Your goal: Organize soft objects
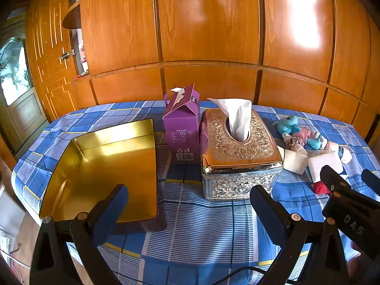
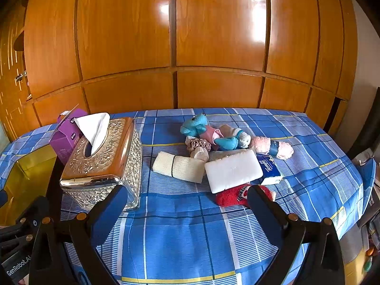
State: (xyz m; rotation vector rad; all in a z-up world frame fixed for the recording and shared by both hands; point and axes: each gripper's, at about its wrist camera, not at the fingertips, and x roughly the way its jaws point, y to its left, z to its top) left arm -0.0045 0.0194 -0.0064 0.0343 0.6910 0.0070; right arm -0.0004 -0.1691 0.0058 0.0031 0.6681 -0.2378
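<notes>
A pile of soft things lies on the blue checked cloth: a teal plush toy (image 2: 201, 129), a white sponge block (image 2: 234, 170), a cream rolled cloth (image 2: 178, 166), a red fuzzy sock (image 2: 234, 196), a pink rolled sock (image 2: 273, 147) and a scrunchie (image 2: 198, 145). The plush toy (image 1: 296, 129) and the sponge (image 1: 325, 163) also show in the left wrist view. An empty gold tin (image 1: 106, 166) lies at the left. My right gripper (image 2: 187, 204) is open and empty just in front of the pile. My left gripper (image 1: 190, 204) is open and empty between the tin and the tissue box.
An ornate metal tissue box (image 1: 237, 154) stands mid-table, with a purple carton (image 1: 182, 128) behind it. A Tempo tissue pack (image 2: 270, 168) lies beside the sponge. Wooden wardrobe panels (image 2: 190, 47) rise behind the table. The table edge drops off at the right.
</notes>
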